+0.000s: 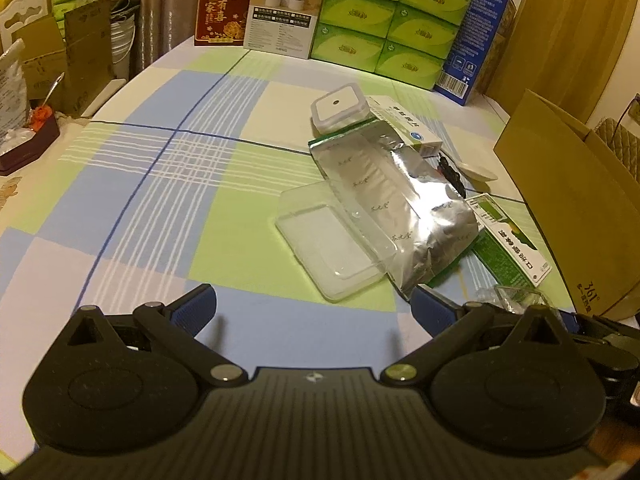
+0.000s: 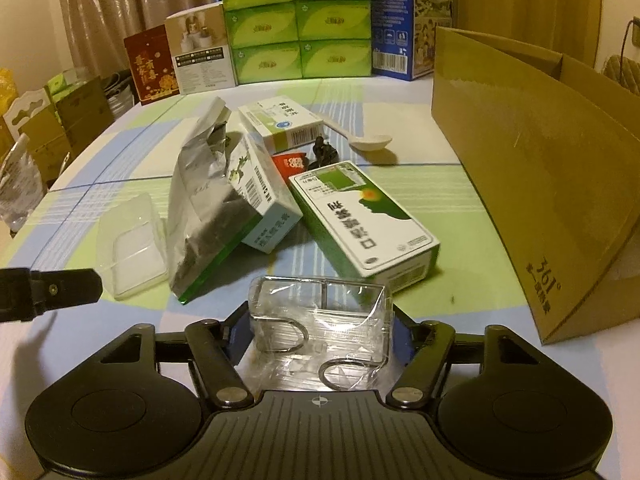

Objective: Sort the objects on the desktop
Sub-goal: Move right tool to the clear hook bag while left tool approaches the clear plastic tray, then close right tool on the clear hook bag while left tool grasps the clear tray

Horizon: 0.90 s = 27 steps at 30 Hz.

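the right gripper [image 2: 320,336] has its jaws closed on a clear plastic packet [image 2: 320,320] of wire rings, low over the checked bench [image 1: 200,208] (near the green-and-white box [image 2: 364,220]). the left gripper [image 1: 314,308] hangs nearby, jaws wide apart, empty.

You read "361°" printed near the lower corner of the cardboard box [image 2: 540,184], with a smaller line beneath it too blurred to make out. On the red packet [image 1: 222,6] you see the gold characters 吾家有喜. The green-and-white carton [image 2: 362,222] carries large dark Chinese characters, upside down to you and not surely legible. A barcode sits on the blue carton [image 1: 466,56]. The small red sachet [image 2: 290,162] shows white digits you cannot resolve.
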Available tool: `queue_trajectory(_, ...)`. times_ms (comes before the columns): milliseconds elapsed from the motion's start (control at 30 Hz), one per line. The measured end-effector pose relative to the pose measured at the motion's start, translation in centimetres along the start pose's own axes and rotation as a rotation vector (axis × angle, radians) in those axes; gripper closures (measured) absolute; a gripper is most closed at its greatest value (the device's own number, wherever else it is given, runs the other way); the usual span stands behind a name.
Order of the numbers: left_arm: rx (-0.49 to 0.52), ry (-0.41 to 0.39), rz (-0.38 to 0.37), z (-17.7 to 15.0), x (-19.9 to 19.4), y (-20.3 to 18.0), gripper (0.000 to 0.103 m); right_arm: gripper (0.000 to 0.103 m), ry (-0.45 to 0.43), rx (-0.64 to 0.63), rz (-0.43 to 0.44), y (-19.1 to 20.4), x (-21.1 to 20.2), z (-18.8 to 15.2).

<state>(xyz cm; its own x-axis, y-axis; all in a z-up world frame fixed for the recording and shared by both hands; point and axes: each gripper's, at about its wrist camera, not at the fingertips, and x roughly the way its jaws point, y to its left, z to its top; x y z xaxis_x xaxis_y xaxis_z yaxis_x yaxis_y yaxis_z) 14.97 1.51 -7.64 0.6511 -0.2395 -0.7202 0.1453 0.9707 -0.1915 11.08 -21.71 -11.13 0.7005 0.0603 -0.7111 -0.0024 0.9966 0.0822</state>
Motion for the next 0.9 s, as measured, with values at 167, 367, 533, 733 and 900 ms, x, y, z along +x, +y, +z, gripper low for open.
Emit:
queue_trajectory(167,-0.02,-0.008,0.007,0.8,1.2,-0.3,0.001,0.039,-0.003,-0.005,0.007,-0.6,0.0,0.1)
queue_trajectory(367,-0.073,-0.046,0.008,2.2,3.1,-0.9,0.002,0.039,-0.013,-0.042,0.006,-0.7,-0.2,0.0)
queue_trajectory(533,-0.069,-0.035,0.013,2.8,5.1,-1.4,0.01,0.039,-0.019,-0.067,0.015,-0.5,-0.3,-0.1)
queue_trajectory(733,0.019,0.01,0.056,2.2,5.2,-1.1,0.051,0.039,-0.013,-0.068,0.029,-0.8,-0.2,-0.1)
queue_trajectory(900,0.1,0.066,0.043,0.6,2.8,-0.6,0.051,0.039,-0.004,-0.085,0.044,-0.8,-0.7,-0.5)
